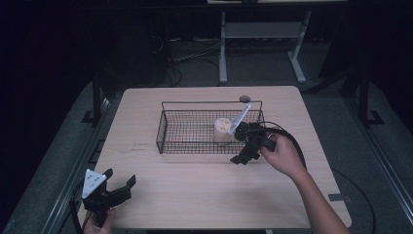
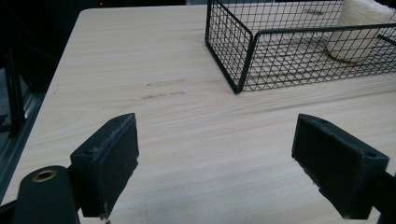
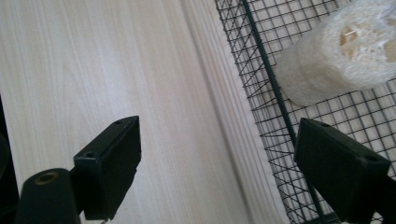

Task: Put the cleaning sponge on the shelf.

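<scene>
Close to the person, the left tongs (image 1: pixel 119 183) are sitting low over the front left corner of the surface (image 1: pixel 204 195). A hand is holding them from below. In the left gripper view the left tongs (image 2: pixel 215 154) are spread wide apart, with bare wood showing between the two black jaws. They are gripping nothing. They are well apart from the basket.

A bit farther in, on the right side, the person's other hand (image 1: pixel 282 153) is holding the right tongs (image 1: pixel 242 158). These are hanging just beside the near right corner of the black wire basket (image 1: pixel 168 141). In the right gripper view the right tongs (image 3: pixel 217 172) are also wide apart and are holding nothing. One jaw is over the bare surface (image 3: pixel 116 70) and the other is over the wire basket (image 3: pixel 261 65), with the basket's rim running between them.

Farther still, the sponge roll (image 1: pixel 223 129) is standing inside the basket, near its right end. It is pale, round and full of little holes. In the right gripper view the sponge roll (image 3: pixel 336 56) is lying past the jaws, not touching them. In the left gripper view the sponge roll (image 2: pixel 357 28) is showing through the basket (image 2: pixel 243 51) wires, far off.
</scene>
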`<state>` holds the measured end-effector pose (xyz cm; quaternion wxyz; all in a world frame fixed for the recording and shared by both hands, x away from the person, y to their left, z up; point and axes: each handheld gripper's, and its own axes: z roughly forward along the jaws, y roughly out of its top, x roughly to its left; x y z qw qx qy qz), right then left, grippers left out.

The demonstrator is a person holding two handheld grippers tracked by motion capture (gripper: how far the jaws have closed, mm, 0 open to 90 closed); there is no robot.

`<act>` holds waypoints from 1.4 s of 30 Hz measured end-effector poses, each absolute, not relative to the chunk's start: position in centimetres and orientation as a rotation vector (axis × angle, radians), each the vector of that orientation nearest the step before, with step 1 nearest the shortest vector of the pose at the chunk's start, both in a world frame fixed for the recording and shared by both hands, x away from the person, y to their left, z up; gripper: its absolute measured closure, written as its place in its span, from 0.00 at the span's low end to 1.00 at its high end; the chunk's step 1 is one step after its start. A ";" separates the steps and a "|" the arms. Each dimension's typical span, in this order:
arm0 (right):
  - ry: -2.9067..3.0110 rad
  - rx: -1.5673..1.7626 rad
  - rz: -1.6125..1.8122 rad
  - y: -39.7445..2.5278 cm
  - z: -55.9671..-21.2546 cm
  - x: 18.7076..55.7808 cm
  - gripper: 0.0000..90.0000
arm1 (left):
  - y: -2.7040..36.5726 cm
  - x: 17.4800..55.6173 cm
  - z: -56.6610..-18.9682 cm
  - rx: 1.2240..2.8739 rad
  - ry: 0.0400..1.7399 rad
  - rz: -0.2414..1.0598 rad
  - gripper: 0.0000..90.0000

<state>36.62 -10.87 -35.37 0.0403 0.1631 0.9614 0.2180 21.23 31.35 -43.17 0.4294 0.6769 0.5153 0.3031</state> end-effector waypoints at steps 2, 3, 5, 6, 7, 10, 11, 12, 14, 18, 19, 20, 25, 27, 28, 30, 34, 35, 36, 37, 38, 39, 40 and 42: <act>2.952 0.491 0.665 -10.8 -35.6 36.2 0.16 | 31.3 21.2 -43.2 1.692 1.285 0.756 0.15; 2.958 0.483 0.665 -10.8 -35.6 36.0 0.16 | 31.3 21.2 -43.2 1.690 1.284 0.755 0.15; 2.953 0.469 0.655 -10.9 -35.7 35.7 0.16 | 31.3 21.2 -43.2 1.690 1.283 0.755 0.15; 2.953 0.469 0.655 -10.9 -35.7 35.7 0.16 | 31.3 21.2 -43.1 1.690 1.281 0.756 0.15; 2.954 0.465 0.657 -11.1 -35.8 35.4 0.16 | 31.3 21.2 -43.1 1.689 1.281 0.758 0.15; 2.950 0.461 0.666 -11.3 -35.8 34.8 0.16 | 31.3 21.2 -43.2 1.693 1.282 0.760 0.15; 2.950 0.461 0.666 -11.3 -35.8 34.8 0.16 | 31.3 21.2 -43.2 1.693 1.282 0.760 0.15; 2.950 0.457 0.663 -11.3 -35.8 34.6 0.16 | 31.3 21.2 -43.2 1.692 1.282 0.761 0.15; 2.944 0.434 0.672 -11.3 -36.0 34.0 0.16 | 31.3 21.2 -43.2 1.692 1.281 0.762 0.15; 2.948 0.428 0.672 -11.4 -36.4 33.6 0.16 | 31.3 21.2 -43.2 1.693 1.282 0.763 0.15; 2.948 0.426 0.667 -11.4 -36.5 33.5 0.16 | 31.3 21.2 -43.2 1.692 1.282 0.763 0.15; 2.952 0.428 0.659 -11.5 -36.8 33.3 0.16 | 31.3 21.2 -43.2 1.693 1.281 0.765 0.15; 2.957 0.432 0.661 -11.7 -37.4 32.9 0.16 | 31.3 21.2 -43.2 1.695 1.280 0.765 0.15; 2.959 0.434 0.651 -11.8 -37.6 32.6 0.16 | 31.3 21.1 -43.2 1.696 1.280 0.765 0.15; 2.960 0.419 0.644 -11.9 -37.8 32.4 0.16 | 31.3 21.2 -43.2 1.697 1.280 0.765 0.15; 2.953 0.421 0.641 -12.0 -37.9 32.2 0.16 | 31.3 21.2 -43.2 1.698 1.280 0.765 0.15; 2.944 0.457 0.654 -13.1 -38.4 31.6 0.16 | 31.2 21.2 -43.2 1.704 1.278 0.764 0.15; 2.941 0.462 0.661 -13.3 -38.5 31.5 0.16 | 31.2 21.2 -43.3 1.705 1.280 0.763 0.15; 2.938 0.470 0.669 -13.6 -38.7 31.4 0.16 | 31.2 21.2 -43.3 1.705 1.281 0.761 0.15; 2.936 0.477 0.673 -13.9 -38.8 31.2 0.16 | 31.2 21.2 -43.3 1.705 1.279 0.760 0.15; 2.934 0.483 0.683 -14.1 -38.9 31.1 0.16 | 31.2 21.2 -43.3 1.704 1.276 0.761 0.15; 2.931 0.486 0.685 -14.4 -39.0 30.9 0.16 | 31.2 21.2 -43.2 1.709 1.274 0.762 0.15; 2.926 0.497 0.684 -14.6 -39.2 30.8 0.16 | 31.1 21.2 -43.3 1.710 1.273 0.764 0.15; 2.927 0.510 0.694 -15.1 -39.6 30.5 0.16 | 31.1 21.2 -43.3 1.717 1.269 0.763 0.15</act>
